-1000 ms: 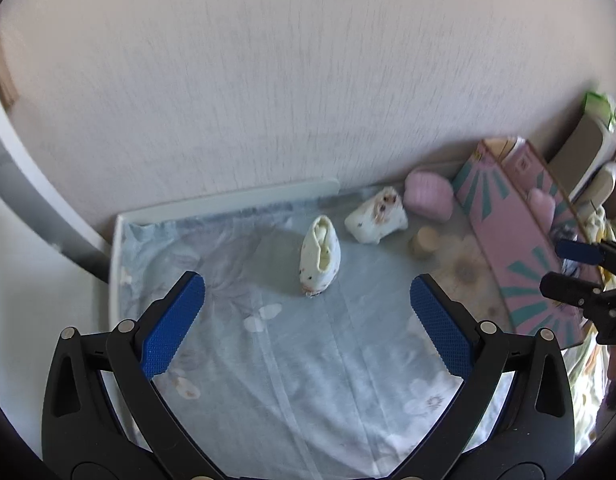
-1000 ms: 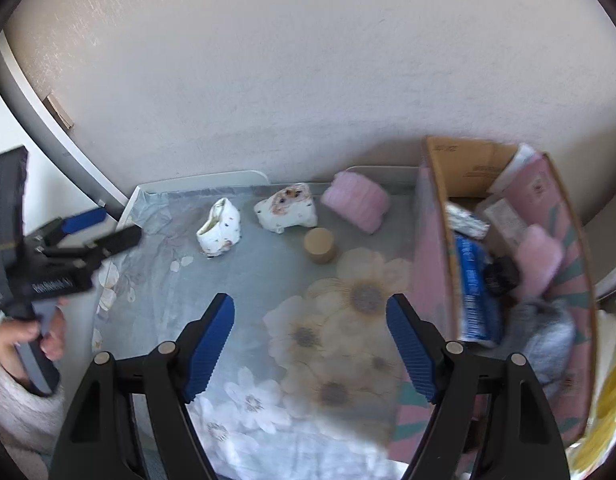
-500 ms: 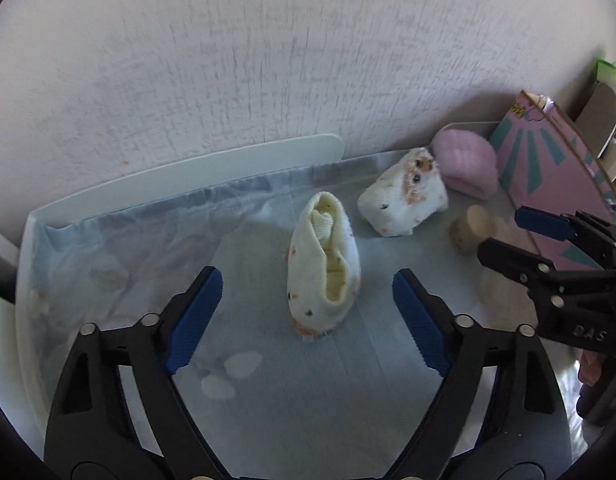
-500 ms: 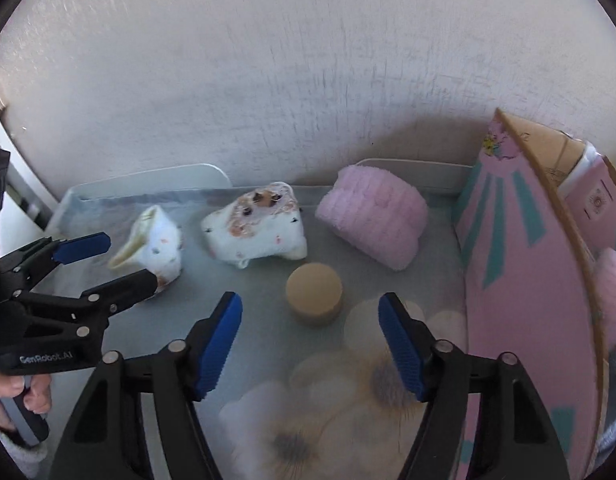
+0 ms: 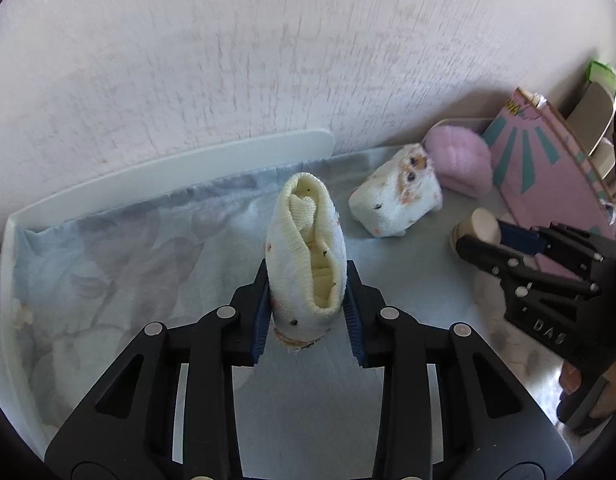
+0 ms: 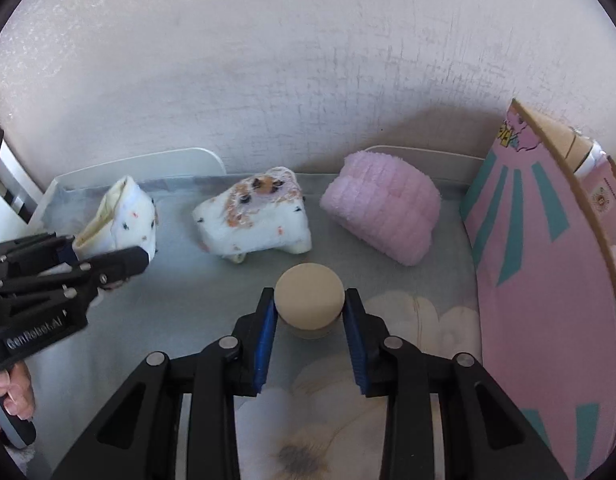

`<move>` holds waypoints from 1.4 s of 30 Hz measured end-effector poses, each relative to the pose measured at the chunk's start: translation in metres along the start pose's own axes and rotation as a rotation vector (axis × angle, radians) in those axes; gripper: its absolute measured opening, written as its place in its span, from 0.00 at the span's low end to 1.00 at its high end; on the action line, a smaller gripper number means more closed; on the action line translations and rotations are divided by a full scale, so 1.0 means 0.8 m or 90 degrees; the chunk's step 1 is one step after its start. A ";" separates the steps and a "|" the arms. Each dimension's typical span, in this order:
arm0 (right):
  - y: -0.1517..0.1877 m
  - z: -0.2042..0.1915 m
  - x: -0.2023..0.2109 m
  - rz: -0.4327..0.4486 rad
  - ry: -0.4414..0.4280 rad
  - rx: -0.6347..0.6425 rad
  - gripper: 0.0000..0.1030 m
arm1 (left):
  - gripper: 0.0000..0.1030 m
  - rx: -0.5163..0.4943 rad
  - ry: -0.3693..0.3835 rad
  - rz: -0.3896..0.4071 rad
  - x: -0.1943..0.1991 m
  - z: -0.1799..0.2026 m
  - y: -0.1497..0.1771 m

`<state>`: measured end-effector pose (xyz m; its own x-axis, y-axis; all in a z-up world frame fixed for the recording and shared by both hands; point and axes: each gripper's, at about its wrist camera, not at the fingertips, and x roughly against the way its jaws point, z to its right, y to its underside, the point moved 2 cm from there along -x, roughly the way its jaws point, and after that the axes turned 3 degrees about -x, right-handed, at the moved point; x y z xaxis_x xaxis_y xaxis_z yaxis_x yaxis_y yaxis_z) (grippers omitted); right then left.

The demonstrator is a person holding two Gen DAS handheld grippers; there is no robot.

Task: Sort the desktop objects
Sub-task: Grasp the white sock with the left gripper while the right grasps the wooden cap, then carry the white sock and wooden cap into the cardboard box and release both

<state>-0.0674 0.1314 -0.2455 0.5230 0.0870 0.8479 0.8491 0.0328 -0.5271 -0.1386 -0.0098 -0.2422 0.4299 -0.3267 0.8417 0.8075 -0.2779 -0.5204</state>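
Observation:
My left gripper (image 5: pixel 306 307) is shut on a cream speckled sock roll (image 5: pixel 306 256), its blue pads pressing both sides; it also shows in the right wrist view (image 6: pixel 122 220). My right gripper (image 6: pixel 309 316) is shut on a small round beige jar (image 6: pixel 310 300), pads against its sides; the jar shows in the left wrist view (image 5: pixel 475 227). A white sock roll with orange patches (image 6: pixel 256 216) and a pink fluffy roll (image 6: pixel 381 212) lie behind, by the wall.
A pink cardboard box with teal rays (image 6: pixel 547 272) stands open at the right. The floral blue cloth (image 5: pixel 128 256) covers a white tray (image 5: pixel 168 168) set against the wall. The two grippers are close together.
Both grippers moved forward and closed: the left onto the cream sock roll, the right onto the beige jar.

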 end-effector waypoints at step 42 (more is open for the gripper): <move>-0.013 0.119 0.206 -0.037 -0.081 0.097 0.30 | 0.28 0.017 0.023 0.042 0.142 0.221 -0.107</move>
<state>0.0028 0.2400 -0.1052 0.4517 0.2058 0.8681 0.8514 0.1913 -0.4883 -0.0876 0.1364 -0.0760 0.4684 -0.3766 0.7992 0.7880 -0.2310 -0.5707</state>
